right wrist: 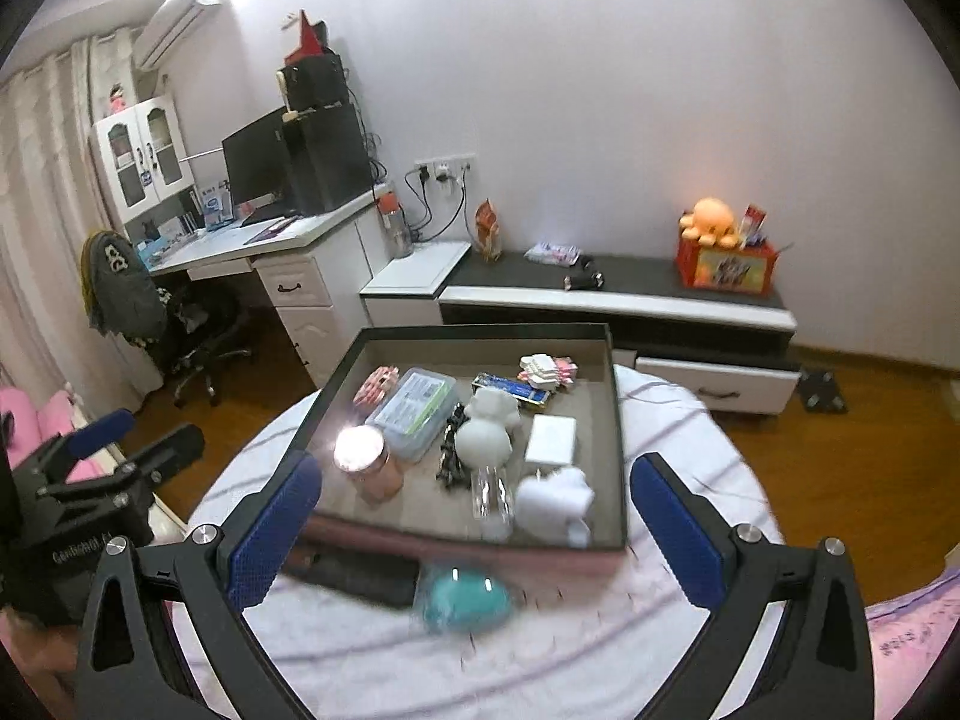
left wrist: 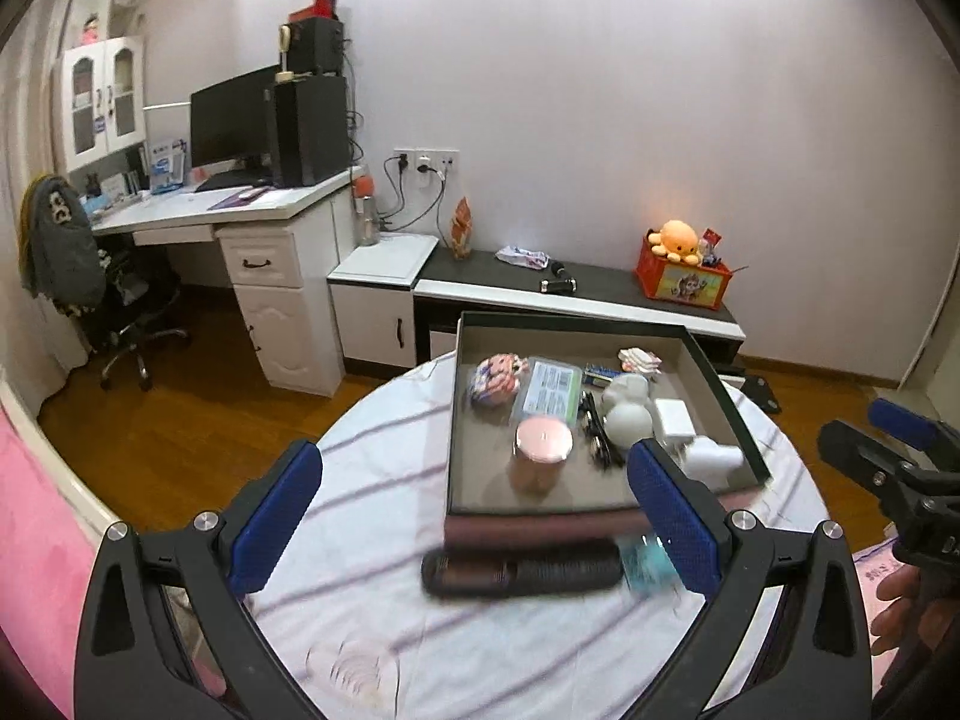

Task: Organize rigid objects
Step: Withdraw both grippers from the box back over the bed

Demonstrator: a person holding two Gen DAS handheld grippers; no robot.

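Observation:
A dark shallow box (left wrist: 720, 384) (right wrist: 336, 372) sits on a round table with a striped white cloth (left wrist: 384, 480) (right wrist: 678, 420). Inside lie a pink tin (left wrist: 543, 441) (right wrist: 360, 450), a clear plastic case (left wrist: 549, 390) (right wrist: 414, 411), a white figurine (left wrist: 627, 408) (right wrist: 486, 432), a white charger (left wrist: 672, 417) (right wrist: 552, 438) and other small items. A black comb (left wrist: 522, 567) (right wrist: 354, 576) and a teal object (left wrist: 642, 558) (right wrist: 462, 597) lie on the cloth in front of the box. My left gripper (left wrist: 474, 528) is open and empty above the comb. My right gripper (right wrist: 474, 534) is open and empty above the box's near edge.
A low cabinet (left wrist: 576, 294) with an orange toy box (left wrist: 684, 276) stands behind the table. A white desk (left wrist: 240, 210) with monitor and a chair (left wrist: 66, 252) are at the left. Pink bedding (left wrist: 36, 540) lies at the near left. The right gripper shows at the left wrist view's right edge (left wrist: 888, 462).

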